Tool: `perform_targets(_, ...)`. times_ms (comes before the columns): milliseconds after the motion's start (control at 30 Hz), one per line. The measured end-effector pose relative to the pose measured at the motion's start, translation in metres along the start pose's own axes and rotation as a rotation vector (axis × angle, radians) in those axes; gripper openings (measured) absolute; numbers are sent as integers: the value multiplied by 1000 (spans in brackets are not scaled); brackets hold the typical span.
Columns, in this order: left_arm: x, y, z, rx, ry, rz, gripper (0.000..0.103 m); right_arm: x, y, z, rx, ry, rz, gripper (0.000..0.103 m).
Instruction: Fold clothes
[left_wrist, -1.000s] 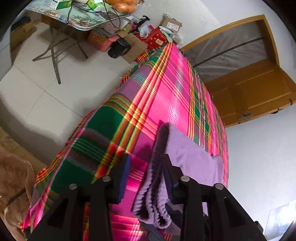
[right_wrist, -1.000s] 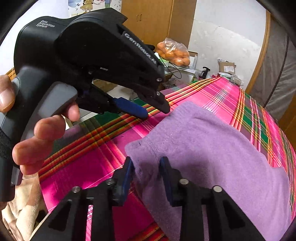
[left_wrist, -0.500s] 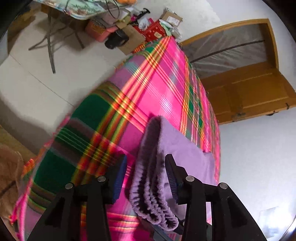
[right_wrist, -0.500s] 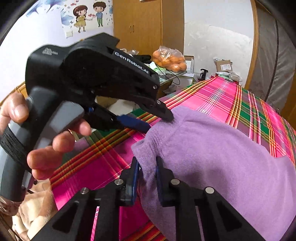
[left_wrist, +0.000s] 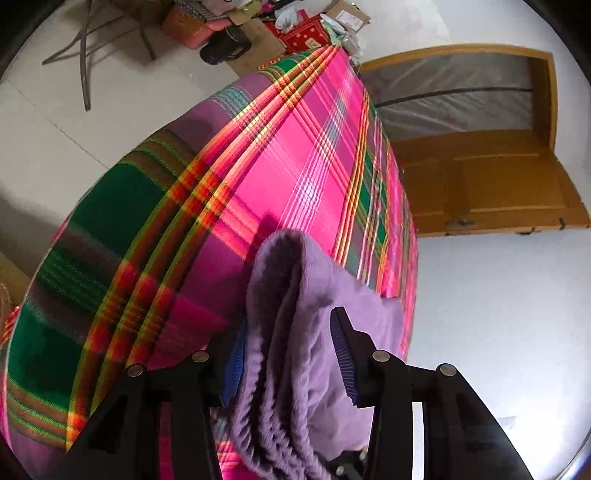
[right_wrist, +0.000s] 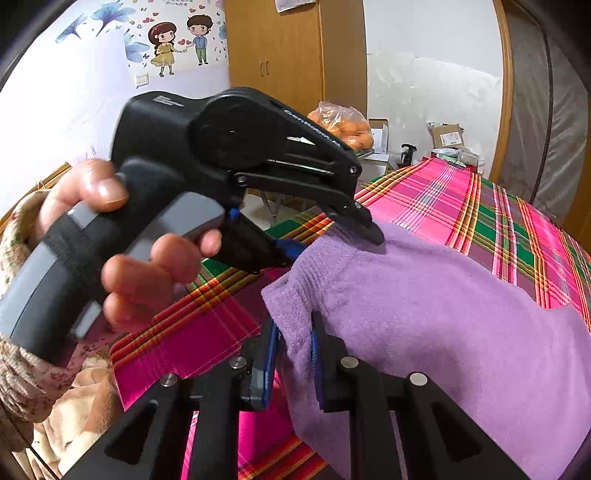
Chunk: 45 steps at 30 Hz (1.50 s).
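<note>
A purple fleece garment (right_wrist: 443, 314) lies on a bed covered with a pink, green and yellow plaid sheet (right_wrist: 461, 206). My right gripper (right_wrist: 293, 343) is shut on the garment's near edge, just below its ribbed hem. A person's hand (right_wrist: 147, 266) holds my left gripper (right_wrist: 332, 242) at the hem's corner, one finger above the fabric and one below. In the left wrist view the bunched garment (left_wrist: 295, 295) rises between the fingers of my left gripper (left_wrist: 284, 350), which stand wide apart. Fabric partly hides the left pad.
Past the bed's far end, boxes and bags (left_wrist: 295, 33) lie on the tiled floor near folding table legs (left_wrist: 85, 55). A wooden door (left_wrist: 498, 177) stands beside the bed. A bag of oranges (right_wrist: 340, 122) and a wardrobe (right_wrist: 280, 55) are behind. Beige cloth (right_wrist: 74, 424) lies at lower left.
My right gripper closed onto the garment's edge. The left gripper moved in over the hem corner, and its fingers now straddle the bunched fabric a little wider than before.
</note>
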<state>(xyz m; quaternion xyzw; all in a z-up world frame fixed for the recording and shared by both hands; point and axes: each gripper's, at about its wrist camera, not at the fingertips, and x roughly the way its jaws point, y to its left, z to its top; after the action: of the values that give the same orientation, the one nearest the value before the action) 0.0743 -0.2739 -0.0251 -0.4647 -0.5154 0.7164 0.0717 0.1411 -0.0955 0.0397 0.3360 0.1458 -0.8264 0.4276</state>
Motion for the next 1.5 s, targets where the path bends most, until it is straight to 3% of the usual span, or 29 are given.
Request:
perform_targets(67,2,0,2,-10,-1,-9,43,-1,1,0,-1,-1,-1,17)
perform_targets(167,5,-1,2,11,-11,15,21,-1,1,-1,-2,0,0,17)
perform_targets(233,5,-2,2,27,-20,25,15,-1,2,-1,-2,1,-1,17)
perform_targets(467,-7,-6,5,57,-68,4,12,0,10,5,-9,-21,2,15)
perform_targets(667,-15,3,7,54,-110,36,9,9,11,10,12,-5,25,15)
perform_targets(933,-9,6,6,30,-92,56,9,13,-2,9,53,17,59,15)
perform_targets(1100,-6,6,2,12,-57,73,22,11,-7,6,76,12,73,15)
perform_targets(1500,-10,-27,-11,81,-85,84,15,-9,-10,-2,85,-37,77,15)
